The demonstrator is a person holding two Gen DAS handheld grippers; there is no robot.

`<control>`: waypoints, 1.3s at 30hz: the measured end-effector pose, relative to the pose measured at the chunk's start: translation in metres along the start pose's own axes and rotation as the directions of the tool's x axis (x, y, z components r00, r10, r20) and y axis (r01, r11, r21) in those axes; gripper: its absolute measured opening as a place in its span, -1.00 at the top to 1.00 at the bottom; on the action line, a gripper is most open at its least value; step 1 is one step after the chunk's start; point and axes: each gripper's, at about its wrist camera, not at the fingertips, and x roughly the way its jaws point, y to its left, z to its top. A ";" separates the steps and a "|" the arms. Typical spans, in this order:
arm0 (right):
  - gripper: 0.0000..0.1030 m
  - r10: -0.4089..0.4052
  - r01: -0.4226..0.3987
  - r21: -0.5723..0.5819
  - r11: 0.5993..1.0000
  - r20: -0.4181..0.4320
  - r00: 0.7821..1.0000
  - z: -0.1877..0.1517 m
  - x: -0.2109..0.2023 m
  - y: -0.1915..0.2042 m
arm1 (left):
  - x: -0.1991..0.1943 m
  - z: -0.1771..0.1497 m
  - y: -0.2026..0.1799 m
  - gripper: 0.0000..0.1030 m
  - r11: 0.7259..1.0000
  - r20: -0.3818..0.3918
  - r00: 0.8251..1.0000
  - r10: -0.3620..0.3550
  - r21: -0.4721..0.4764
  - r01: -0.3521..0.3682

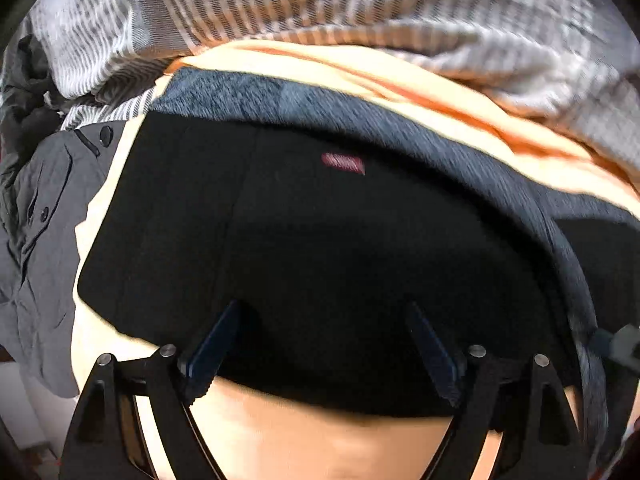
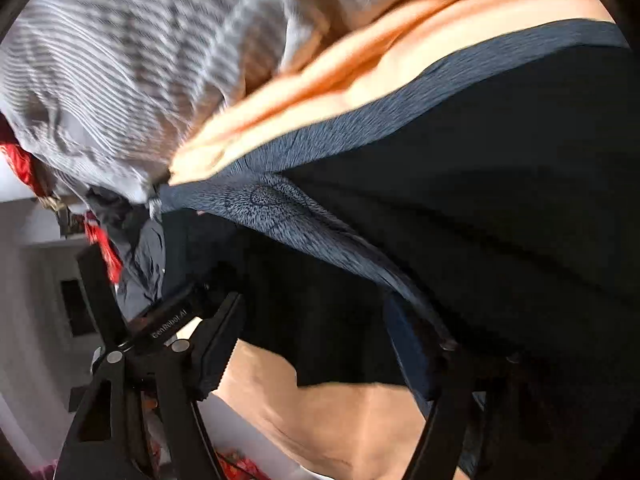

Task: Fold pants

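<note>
Black pants lie folded flat on an orange sheet, with a small red label near their far edge. A grey-blue garment lies under them along the far and right sides. My left gripper is open, its fingers spread over the near edge of the pants and holding nothing. In the right wrist view the black pants fill the right side and the grey-blue cloth crosses the middle. My right gripper is open over the black cloth and empty.
A grey and white striped blanket is bunched behind the pants; it also shows in the right wrist view. A dark grey buttoned garment lies to the left. Red cloth hangs at the left edge of the bed.
</note>
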 end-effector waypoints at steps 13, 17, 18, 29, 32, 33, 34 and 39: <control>-0.54 -0.310 0.198 0.404 0.893 0.232 0.922 -0.194 -0.167 -0.133 | -0.059 -0.109 -0.126 -0.68 0.885 -0.128 0.926 -0.355 0.275 0.377; -0.54 -0.402 0.252 0.505 0.825 0.214 0.890 -0.237 -0.193 -0.172 | -0.062 -0.127 -0.160 -0.68 0.855 -0.179 0.903 -0.392 0.291 0.429; -0.54 -0.414 0.253 0.529 0.810 0.211 0.885 -0.248 -0.197 -0.181 | -0.060 -0.128 -0.165 -0.68 0.856 -0.191 0.900 -0.392 0.283 0.433; -0.54 -0.334 0.221 0.462 0.859 0.177 0.926 -0.267 -0.214 -0.242 | -0.027 -0.143 -0.218 -0.68 0.906 -0.220 0.899 -0.378 0.109 0.408; -0.54 -0.280 0.185 0.428 0.885 0.171 0.945 -0.261 -0.217 -0.260 | -0.025 -0.146 -0.225 -0.68 0.920 -0.207 0.909 -0.363 0.079 0.385; -0.54 -0.264 0.173 0.417 0.892 0.170 0.950 -0.258 -0.217 -0.264 | -0.025 -0.148 -0.225 -0.68 0.923 -0.204 0.910 -0.361 0.062 0.380; -0.54 -0.248 0.163 0.404 0.900 0.167 0.954 -0.254 -0.218 -0.269 | -0.023 -0.149 -0.229 -0.68 0.926 -0.202 0.911 -0.360 0.042 0.376; -0.38 -0.164 0.116 0.358 0.926 0.108 0.980 -0.241 -0.207 -0.286 | -0.018 -0.156 -0.239 -0.68 0.939 -0.193 0.921 -0.340 -0.013 0.344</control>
